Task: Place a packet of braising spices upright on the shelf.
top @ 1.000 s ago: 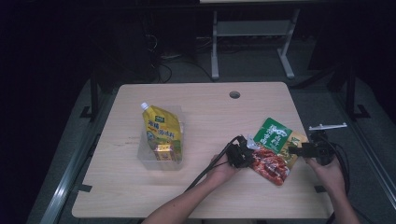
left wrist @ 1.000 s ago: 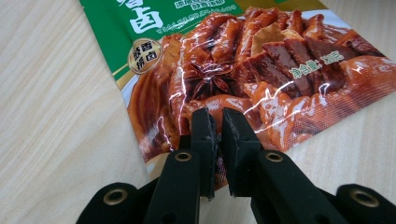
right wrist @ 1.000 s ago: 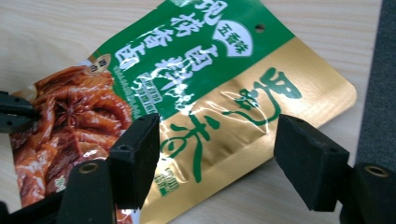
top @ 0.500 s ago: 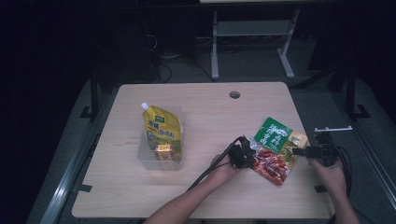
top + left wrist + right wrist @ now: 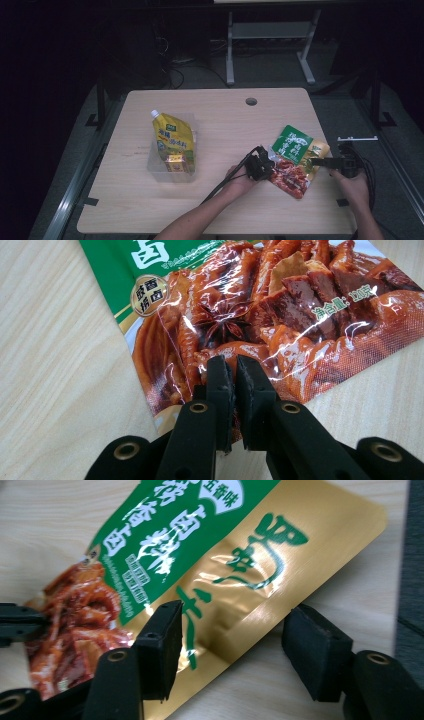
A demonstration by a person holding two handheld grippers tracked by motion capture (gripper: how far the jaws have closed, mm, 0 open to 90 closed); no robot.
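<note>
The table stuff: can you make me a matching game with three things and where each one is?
Things:
1. yellow spouted pouch
2. green, gold and red food packet
3. round hole

Places:
A. flat on the wooden table, between the left gripper and the right gripper
B. in the tabletop near its far edge
C. in the clear plastic tub

Pairs: 1-C, 2-A, 3-B

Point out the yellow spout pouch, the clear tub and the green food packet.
yellow spout pouch (image 5: 172, 136), high view, its printed front.
clear tub (image 5: 152, 167), high view, its left wall.
green food packet (image 5: 291, 141), high view, its green panel.
</note>
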